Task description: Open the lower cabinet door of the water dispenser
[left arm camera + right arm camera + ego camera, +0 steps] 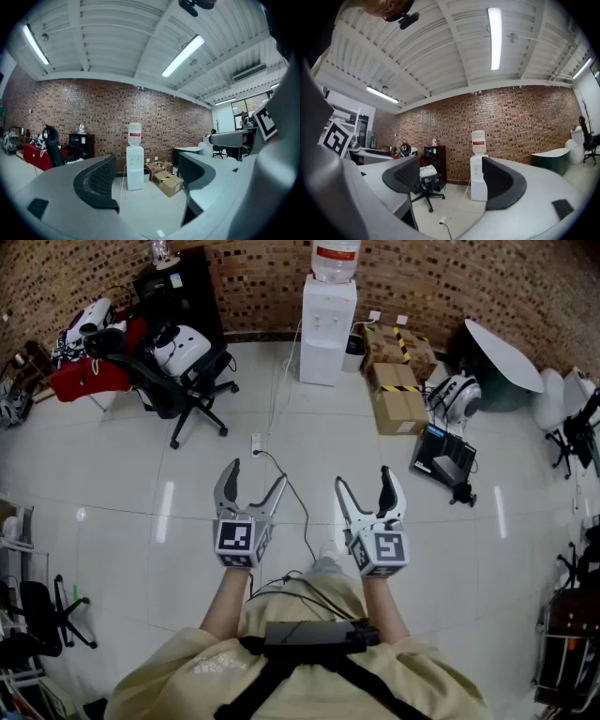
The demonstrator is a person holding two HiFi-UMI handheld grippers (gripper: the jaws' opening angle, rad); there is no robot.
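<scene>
A white water dispenser (pixel 327 324) with a bottle on top stands against the brick wall at the far side of the room; its lower cabinet door looks closed. It also shows far off between the jaws in the left gripper view, water dispenser (pixel 134 166), and in the right gripper view, water dispenser (pixel 477 180). My left gripper (pixel 250 489) and right gripper (pixel 362 487) are held side by side in front of the person, both open and empty, several steps short of the dispenser.
Cardboard boxes (pixel 397 381) lie right of the dispenser. A black office chair (pixel 183 371) loaded with gear stands at left, with a black cabinet (pixel 178 287) behind it. A power strip and cable (pixel 257 442) lie on the white tile floor ahead. A green-and-white tub (pixel 502 367) sits at right.
</scene>
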